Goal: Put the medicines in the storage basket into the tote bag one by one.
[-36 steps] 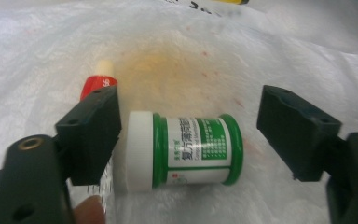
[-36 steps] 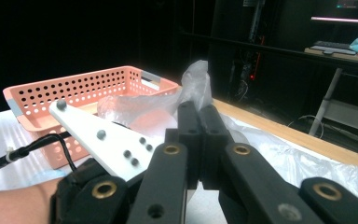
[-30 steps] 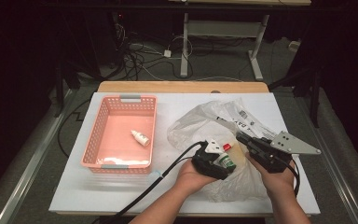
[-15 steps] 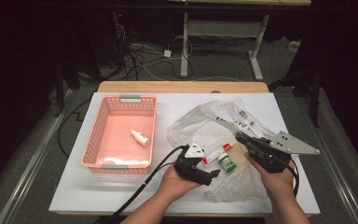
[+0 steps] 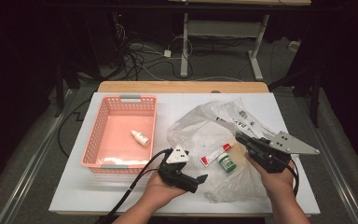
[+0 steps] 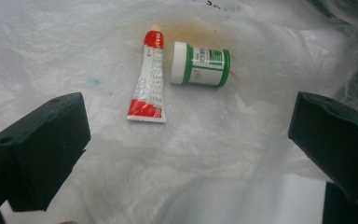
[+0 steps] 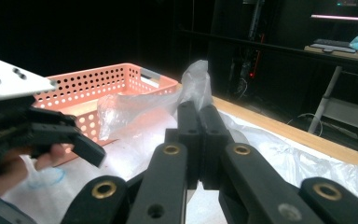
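Observation:
A red-and-white tube (image 5: pixel 216 155) (image 6: pixel 147 79) and a green-and-white jar (image 5: pixel 226 162) (image 6: pixel 200 64) lie side by side on the crumpled clear plastic bag (image 5: pixel 205 123). My left gripper (image 5: pixel 195 173) (image 6: pixel 186 135) is a short way to their left, pointing at them. Its jaws have just been opening and stand wide apart with nothing between them. Right of the two items, my right gripper (image 5: pixel 239 137) (image 7: pixel 199 112) is shut on a fold of the bag, which sticks up above its jaw tips (image 7: pixel 195 77).
A pink perforated basket (image 5: pixel 103 122) (image 7: pixel 121 79) stands left of the bag, with a small white bottle (image 5: pixel 140 137) inside it. Everything rests on a white board (image 5: pixel 88 191) over a wooden table. Cables trail from both grippers toward the near edge.
My left gripper has drawn back to the left, away from the tube and jar, which now lie uncovered on the bag. The right gripper has kept still.

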The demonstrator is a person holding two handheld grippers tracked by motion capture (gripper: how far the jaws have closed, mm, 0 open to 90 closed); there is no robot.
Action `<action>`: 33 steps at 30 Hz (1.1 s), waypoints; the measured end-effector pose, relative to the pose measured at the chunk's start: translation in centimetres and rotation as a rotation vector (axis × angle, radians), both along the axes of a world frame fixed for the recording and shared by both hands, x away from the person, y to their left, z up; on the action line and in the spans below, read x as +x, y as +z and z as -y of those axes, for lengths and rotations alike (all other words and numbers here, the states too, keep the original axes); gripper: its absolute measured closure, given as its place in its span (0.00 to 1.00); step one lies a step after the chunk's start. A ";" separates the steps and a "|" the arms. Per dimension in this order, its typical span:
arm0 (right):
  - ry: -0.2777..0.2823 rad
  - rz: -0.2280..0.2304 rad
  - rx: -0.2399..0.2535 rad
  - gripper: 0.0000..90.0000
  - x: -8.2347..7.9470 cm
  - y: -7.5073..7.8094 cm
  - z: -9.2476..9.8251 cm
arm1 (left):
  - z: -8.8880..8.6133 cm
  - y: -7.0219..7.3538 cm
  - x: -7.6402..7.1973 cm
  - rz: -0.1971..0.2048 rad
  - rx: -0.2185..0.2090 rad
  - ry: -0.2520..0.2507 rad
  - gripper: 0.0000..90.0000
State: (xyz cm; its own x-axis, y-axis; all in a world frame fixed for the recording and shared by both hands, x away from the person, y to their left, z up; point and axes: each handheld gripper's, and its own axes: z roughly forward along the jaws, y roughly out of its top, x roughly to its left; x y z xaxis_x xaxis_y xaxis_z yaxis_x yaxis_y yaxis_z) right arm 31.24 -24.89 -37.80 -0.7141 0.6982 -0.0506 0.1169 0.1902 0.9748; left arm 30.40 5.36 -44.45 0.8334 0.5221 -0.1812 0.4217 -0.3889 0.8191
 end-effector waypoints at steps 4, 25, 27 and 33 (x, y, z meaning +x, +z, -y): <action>-0.002 -0.004 0.001 1.00 0.0 -0.1 -0.1 | -1.7 0.5 -0.6 0.005 0.000 0.022 0.00; -0.006 -0.003 0.000 1.00 -0.1 0.1 0.1 | -8.7 2.2 -1.6 0.010 0.017 0.131 0.00; -0.007 0.000 0.001 1.00 -0.1 0.1 0.1 | -9.3 2.1 -1.3 0.016 0.018 0.153 0.00; -0.009 -0.002 0.005 1.00 0.0 0.1 0.2 | -10.8 2.2 -0.8 0.031 0.020 0.217 0.00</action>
